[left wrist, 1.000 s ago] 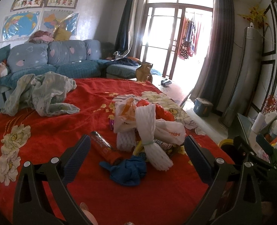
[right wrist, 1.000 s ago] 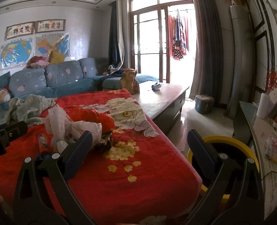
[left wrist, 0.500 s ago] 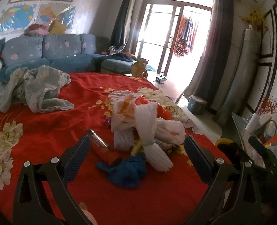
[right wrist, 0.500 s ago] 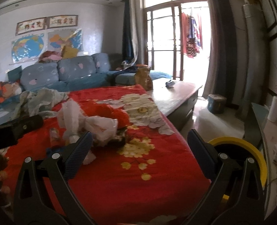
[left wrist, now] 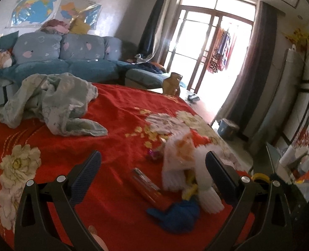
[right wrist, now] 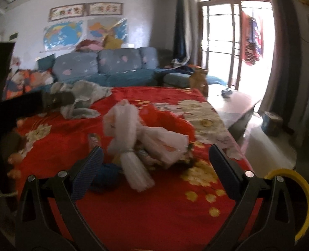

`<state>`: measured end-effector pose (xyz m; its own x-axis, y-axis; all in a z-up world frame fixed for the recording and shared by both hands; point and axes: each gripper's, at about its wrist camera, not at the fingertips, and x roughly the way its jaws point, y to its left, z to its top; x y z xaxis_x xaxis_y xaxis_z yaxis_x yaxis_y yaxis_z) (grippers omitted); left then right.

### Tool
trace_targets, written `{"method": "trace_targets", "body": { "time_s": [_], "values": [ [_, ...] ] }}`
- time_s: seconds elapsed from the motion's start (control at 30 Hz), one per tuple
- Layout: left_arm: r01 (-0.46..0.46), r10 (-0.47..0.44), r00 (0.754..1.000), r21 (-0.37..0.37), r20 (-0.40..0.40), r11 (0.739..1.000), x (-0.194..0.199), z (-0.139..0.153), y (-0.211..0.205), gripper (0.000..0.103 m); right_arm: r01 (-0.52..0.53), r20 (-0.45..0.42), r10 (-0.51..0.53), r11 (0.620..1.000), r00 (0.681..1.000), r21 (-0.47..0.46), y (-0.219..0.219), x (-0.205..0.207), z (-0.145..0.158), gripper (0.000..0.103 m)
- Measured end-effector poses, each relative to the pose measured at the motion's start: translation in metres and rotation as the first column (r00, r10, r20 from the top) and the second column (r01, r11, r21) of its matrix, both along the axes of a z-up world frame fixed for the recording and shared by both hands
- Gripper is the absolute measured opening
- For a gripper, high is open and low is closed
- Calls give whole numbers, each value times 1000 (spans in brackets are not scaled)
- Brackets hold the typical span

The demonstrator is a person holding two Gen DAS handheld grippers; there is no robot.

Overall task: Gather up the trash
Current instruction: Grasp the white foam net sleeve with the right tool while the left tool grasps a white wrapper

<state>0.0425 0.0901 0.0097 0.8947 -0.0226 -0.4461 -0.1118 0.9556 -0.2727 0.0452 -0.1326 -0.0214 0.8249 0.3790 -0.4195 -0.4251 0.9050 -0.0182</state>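
Observation:
A pile of trash lies on the red flowered cloth (left wrist: 116,125): white foam fruit netting (left wrist: 206,192) (right wrist: 131,144), a white plastic bag (right wrist: 165,142), a crumpled blue piece (left wrist: 175,211) (right wrist: 108,173), a red tube (left wrist: 148,188) and small wrappers. My left gripper (left wrist: 153,173) is open and empty, above the cloth just left of the pile. My right gripper (right wrist: 155,167) is open and empty, with the pile between and beyond its fingers. The left gripper shows as a dark blur at the left of the right wrist view (right wrist: 28,104).
A yellow-rimmed bin (right wrist: 296,190) stands on the floor at the cloth's right edge. A grey-green garment (left wrist: 54,104) lies at the far left of the cloth. A blue sofa (left wrist: 70,56) is behind, a wooden table (right wrist: 234,102) to the right.
Both grippers have swung left. The pile now sits right of centre in the left view and in the middle of the right view. Both stay open.

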Motion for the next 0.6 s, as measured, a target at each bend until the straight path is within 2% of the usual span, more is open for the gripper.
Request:
{"method": "trace_targets", "body": {
  "time_s": [0.07, 0.27, 0.43, 0.6],
  "values": [
    [-7, 6, 1000, -12, -12, 1000, 8, 1, 10, 97, -31, -7, 31, 1000, 1000, -6, 7, 3, -2, 88],
    [60, -61, 997, -33, -41, 998, 42, -1, 27, 97, -112, -38, 111, 993, 993, -43, 33, 16, -3, 72],
    [114, -116, 989, -35, -94, 993, 73, -6, 22, 96, -140, -87, 136, 989, 987, -40, 40, 31, -9, 53],
    [162, -168, 973, -50, -160, 986, 100, -19, 12, 96, -162, -124, 157, 986, 980, -29, 47, 43, -16, 45]
  ]
}}
